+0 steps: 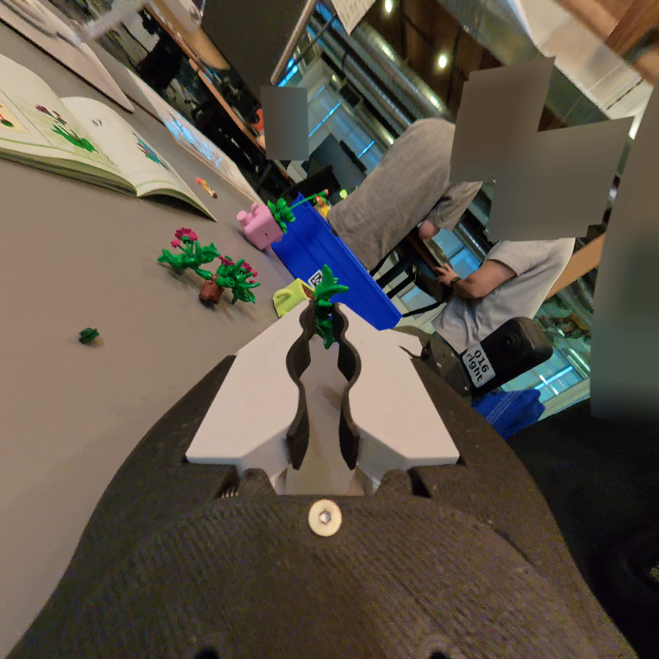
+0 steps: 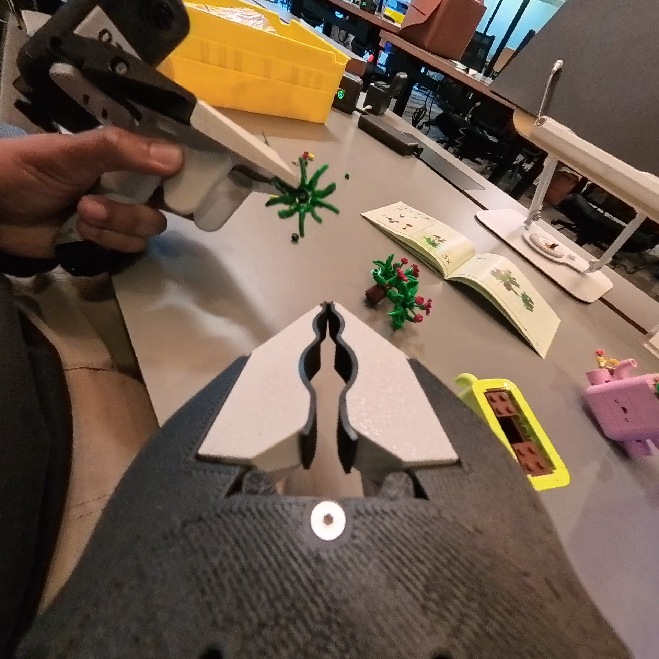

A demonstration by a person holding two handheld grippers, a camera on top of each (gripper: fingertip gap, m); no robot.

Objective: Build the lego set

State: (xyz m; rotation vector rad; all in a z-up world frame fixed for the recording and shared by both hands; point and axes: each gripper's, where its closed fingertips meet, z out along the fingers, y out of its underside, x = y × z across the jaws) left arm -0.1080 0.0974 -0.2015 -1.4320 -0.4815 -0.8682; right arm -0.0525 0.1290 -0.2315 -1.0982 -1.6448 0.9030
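1. Green leaf cluster [image 2: 303,198] is pinched at the tips of the left gripper [image 1: 325,322], held in the air above the table [image 2: 249,271].
2. Right gripper [image 2: 328,309] has fingers pressed together, holding nothing.
3. Step looks like sub-assembly of a plant (the flowered plant [image 2: 397,292] lies near the open booklet [image 2: 463,264]).
4. Next move likely needs mating the cluster onto a stem, with careful alignment.

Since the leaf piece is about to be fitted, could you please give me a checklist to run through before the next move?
1. Left gripper shut on the green leaf cluster: ok.
2. Right gripper shut with nothing between its fingers: ok.
3. Flower plant with brown pot lying tipped on the table, not upright: not ok.
4. Instruction booklet open: ok.
5. Lime planter has an open slot: ok.
6. Leaf cluster's connector facing outward: cannot tell.
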